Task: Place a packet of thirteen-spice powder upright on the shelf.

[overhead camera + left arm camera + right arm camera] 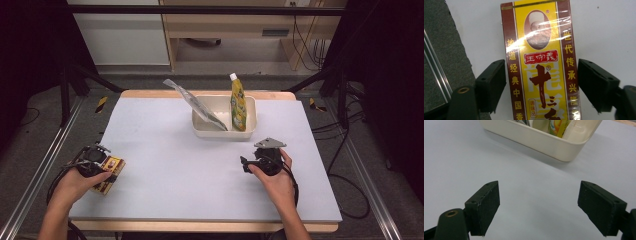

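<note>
The seasoning box (540, 62) lies flat at the bench's near left corner, long axis running straight between the left gripper (541, 82) jaws, which straddle it, not yet pressing.

The spice packet (541, 65) carries the brand 王守义 in a red panel. Its left brown stripe reads 地道经典中国香; the right stripe reads 世代传承兴隆. A small 调味品 mark sits low on it.
</note>
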A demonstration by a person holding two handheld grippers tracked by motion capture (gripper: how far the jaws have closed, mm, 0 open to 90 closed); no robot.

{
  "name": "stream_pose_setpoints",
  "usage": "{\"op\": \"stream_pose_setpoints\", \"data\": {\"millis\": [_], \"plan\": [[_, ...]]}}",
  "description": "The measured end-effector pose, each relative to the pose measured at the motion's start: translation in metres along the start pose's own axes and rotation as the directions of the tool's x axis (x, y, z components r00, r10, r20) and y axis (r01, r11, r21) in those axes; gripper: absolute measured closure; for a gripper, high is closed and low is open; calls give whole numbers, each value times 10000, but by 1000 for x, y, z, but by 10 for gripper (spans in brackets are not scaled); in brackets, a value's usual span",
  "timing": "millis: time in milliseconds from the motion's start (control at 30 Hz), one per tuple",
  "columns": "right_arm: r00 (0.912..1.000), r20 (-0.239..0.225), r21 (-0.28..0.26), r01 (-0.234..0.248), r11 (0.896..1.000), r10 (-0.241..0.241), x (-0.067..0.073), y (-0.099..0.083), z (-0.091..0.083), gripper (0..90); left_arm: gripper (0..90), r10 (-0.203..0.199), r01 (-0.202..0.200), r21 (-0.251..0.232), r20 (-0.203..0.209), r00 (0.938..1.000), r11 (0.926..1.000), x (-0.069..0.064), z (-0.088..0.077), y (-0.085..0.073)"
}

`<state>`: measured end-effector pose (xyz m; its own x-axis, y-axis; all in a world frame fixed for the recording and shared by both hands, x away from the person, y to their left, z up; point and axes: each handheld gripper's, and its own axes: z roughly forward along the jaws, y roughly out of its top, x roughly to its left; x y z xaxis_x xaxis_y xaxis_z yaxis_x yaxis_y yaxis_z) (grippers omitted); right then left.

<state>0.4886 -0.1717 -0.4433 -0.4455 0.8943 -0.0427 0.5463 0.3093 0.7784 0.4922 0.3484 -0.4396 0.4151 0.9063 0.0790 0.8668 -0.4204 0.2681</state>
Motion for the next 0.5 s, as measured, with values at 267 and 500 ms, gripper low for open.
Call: {"op": "stream_pose_setpoints", "data": {"millis": [267,500], "plan": [[10000,-26,2,28,10000,-28,1,0,0,181,302,66,-67,126,119,9999,9999,0,2,1],[10000,-79,-84,40,10000,-41,3,1,-1,181,317,639,-638,-674,-8,9980,9957,-8,-7,6]]}}
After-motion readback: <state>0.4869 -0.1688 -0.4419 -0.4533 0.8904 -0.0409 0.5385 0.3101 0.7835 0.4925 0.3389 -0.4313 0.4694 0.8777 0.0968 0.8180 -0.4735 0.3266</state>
